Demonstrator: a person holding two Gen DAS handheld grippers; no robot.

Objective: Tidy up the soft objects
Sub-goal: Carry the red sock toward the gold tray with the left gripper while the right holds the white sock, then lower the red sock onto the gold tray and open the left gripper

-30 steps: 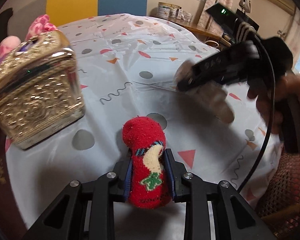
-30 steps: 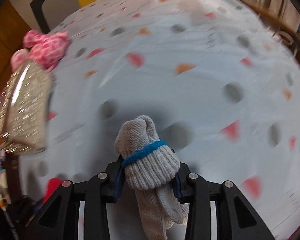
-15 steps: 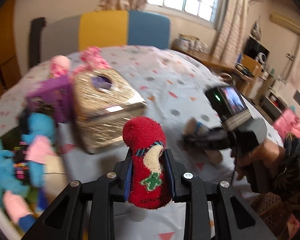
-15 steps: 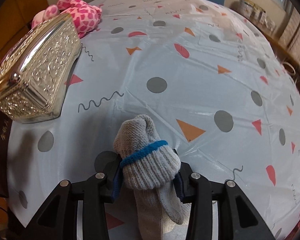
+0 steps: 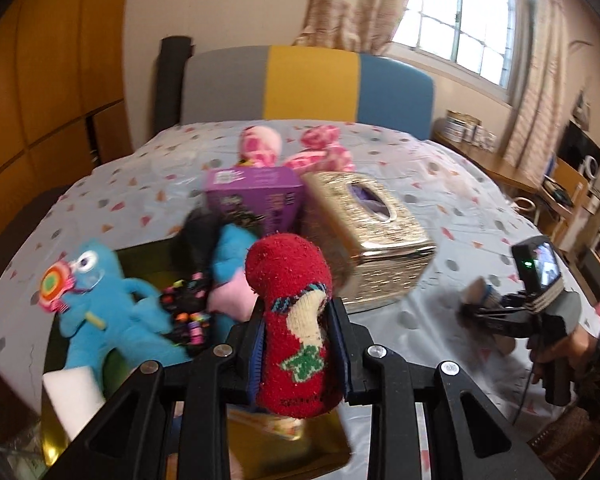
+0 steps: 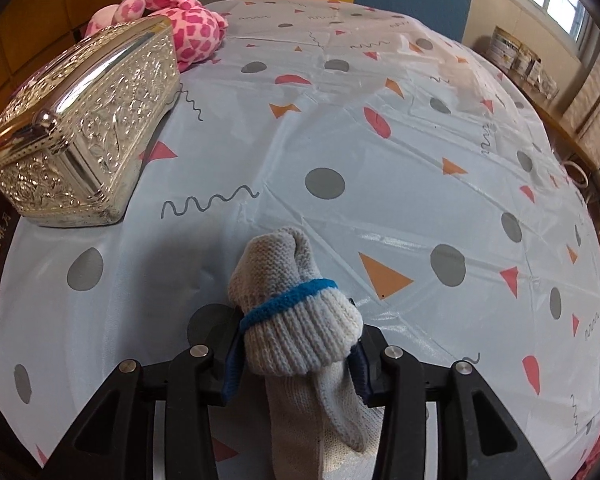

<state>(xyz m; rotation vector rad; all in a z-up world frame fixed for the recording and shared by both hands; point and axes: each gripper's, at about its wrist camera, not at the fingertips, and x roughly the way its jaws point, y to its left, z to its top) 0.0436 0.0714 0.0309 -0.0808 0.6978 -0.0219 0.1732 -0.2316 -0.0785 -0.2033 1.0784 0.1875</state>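
Observation:
My left gripper [image 5: 298, 340] is shut on a rolled red sock [image 5: 288, 272] with a cream and green pattern. It hangs above the near end of a gold tray [image 5: 324, 452]. The tray holds a blue plush figure [image 5: 112, 312], a black toy [image 5: 188, 304] and a pink cushion [image 5: 230, 300]. My right gripper [image 6: 296, 344] is shut on a rolled grey knitted sock [image 6: 284, 276] with a blue band, just above the patterned tablecloth [image 6: 380, 160]. In the left wrist view the right gripper [image 5: 484, 300] is low at the right, held in a hand [image 5: 560, 348].
An ornate metal tissue box [image 5: 372, 236] [image 6: 88, 128] stands right of the tray, with a purple box [image 5: 256, 196] and a pink spotted plush [image 5: 324, 148] [image 6: 188, 24] behind. A white block [image 5: 74, 396] lies at the tray's near left. A striped chair back [image 5: 312, 80] stands beyond the table.
My left gripper, still shut on the red sock, rose and swung left from the open table to above the tray of toys. The right gripper slid over the cloth, then settled, grey sock still held.

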